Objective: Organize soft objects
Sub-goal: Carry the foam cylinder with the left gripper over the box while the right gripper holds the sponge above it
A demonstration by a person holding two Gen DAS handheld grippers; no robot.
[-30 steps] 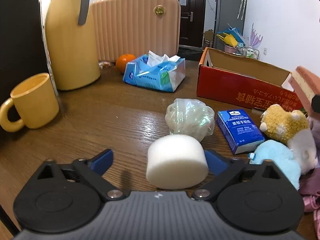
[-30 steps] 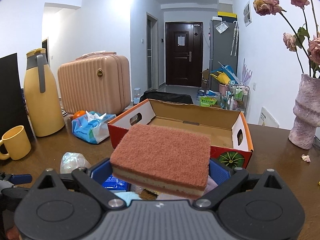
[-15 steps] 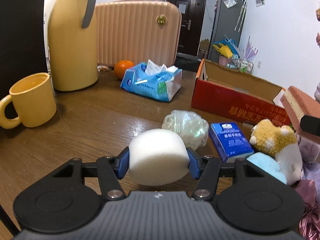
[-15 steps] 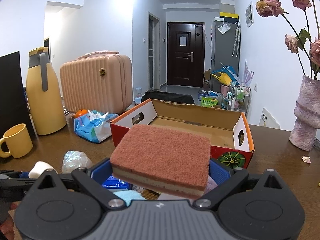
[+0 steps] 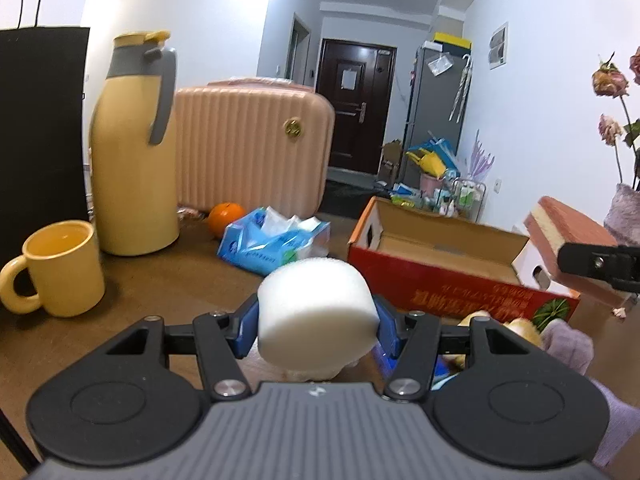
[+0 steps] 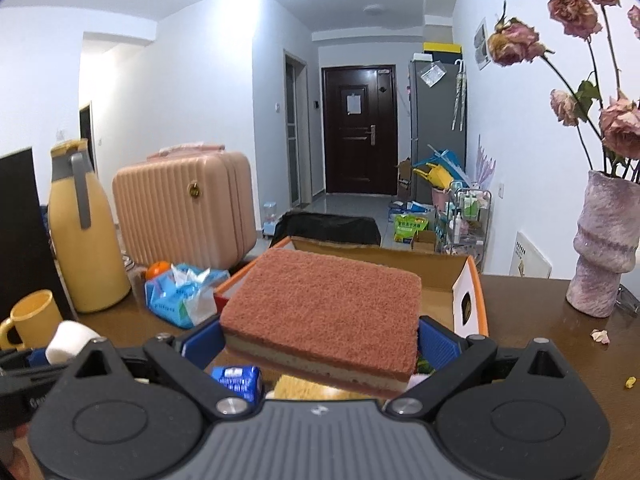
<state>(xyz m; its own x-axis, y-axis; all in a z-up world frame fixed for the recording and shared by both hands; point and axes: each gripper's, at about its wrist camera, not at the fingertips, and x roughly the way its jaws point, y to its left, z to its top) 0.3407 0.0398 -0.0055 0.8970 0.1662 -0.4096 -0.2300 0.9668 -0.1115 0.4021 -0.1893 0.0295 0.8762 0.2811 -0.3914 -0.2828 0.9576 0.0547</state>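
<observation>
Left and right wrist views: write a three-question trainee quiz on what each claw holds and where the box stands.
1. True or false: the left claw is shut on the white foam sponge.
2. What does the right claw grip? A) yellow mug B) red-topped scouring sponge C) tissue pack
3. Fill in: the open cardboard box stands ___ the gripped scouring sponge in the right wrist view.

Key: 1 true; 2 B; 3 behind.

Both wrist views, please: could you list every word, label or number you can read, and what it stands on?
Nothing reads clearly.
On the red box: yellow characters, upside down, blurred.
On the blue tissue pack: print too small.
On the small blue packet: label blurred.
</observation>
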